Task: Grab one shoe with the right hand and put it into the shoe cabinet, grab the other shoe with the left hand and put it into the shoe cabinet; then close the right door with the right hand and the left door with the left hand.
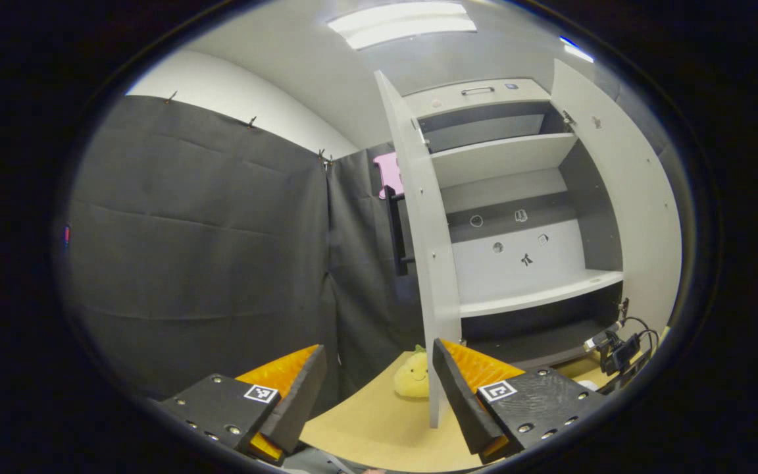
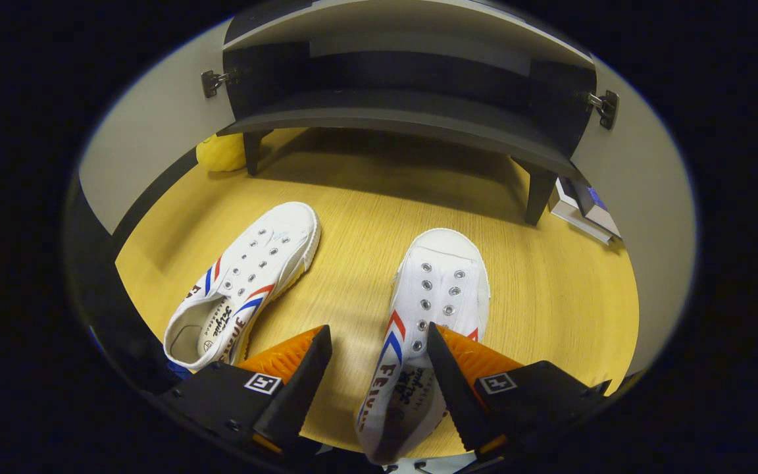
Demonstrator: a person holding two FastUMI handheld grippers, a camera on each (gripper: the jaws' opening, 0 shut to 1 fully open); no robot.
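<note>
Right gripper view: shoes (image 2: 247, 280) on wooden floor (image 2: 353, 197)

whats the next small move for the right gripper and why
Probably shift the right gripper slightly right and down, then close on the nearer shoe. Its fingers stand open; one finger overlaps the shoe's side and the other sits beside it. Both shoes lie on the floor, and the cabinet is open.

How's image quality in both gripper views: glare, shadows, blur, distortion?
Left gripper view: ceiling light blown out, cabinet edges bowed by fisheye, otherwise sharp. Right gripper view: even light, soft shadow under the cabinet on the wooden floor, shoes sharp, slight blur at the rim.
</note>
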